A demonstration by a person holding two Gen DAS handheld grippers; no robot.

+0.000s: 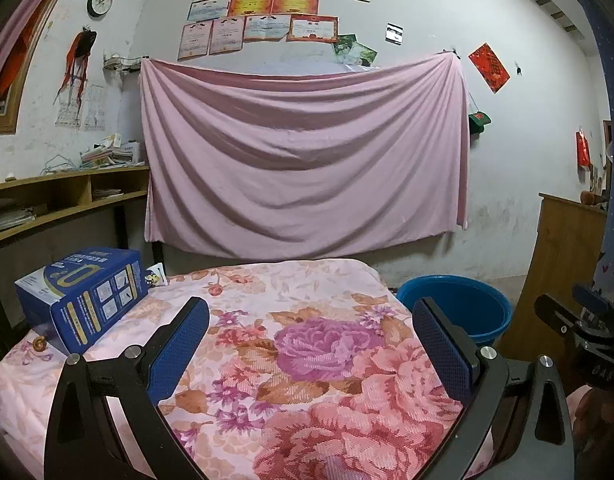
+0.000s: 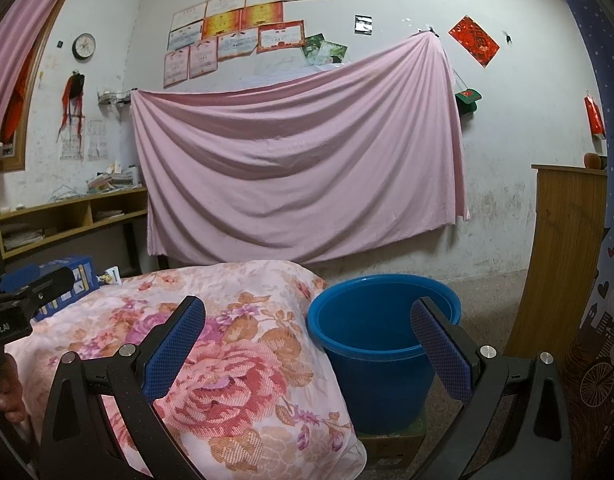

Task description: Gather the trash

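Start of trash pickup, both hand-held grippers released and empty over the bed (image 1: 327,360).
Left hand-held gripper (image 1: 311,344): box (image 1: 83,300), wrapper (image 1: 157,276) ahead-left; likely reach there next. Right hand-held gripper (image 2: 307,344): bucket (image 2: 383,328) just ahead-right on the floor. Pink sheet (image 1: 303,152) on wall.

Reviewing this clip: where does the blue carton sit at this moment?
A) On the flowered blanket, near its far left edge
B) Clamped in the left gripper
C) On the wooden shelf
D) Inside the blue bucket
A: the blue carton rests on the flowered blanket, away from the open, empty left gripper and the blue bucket.
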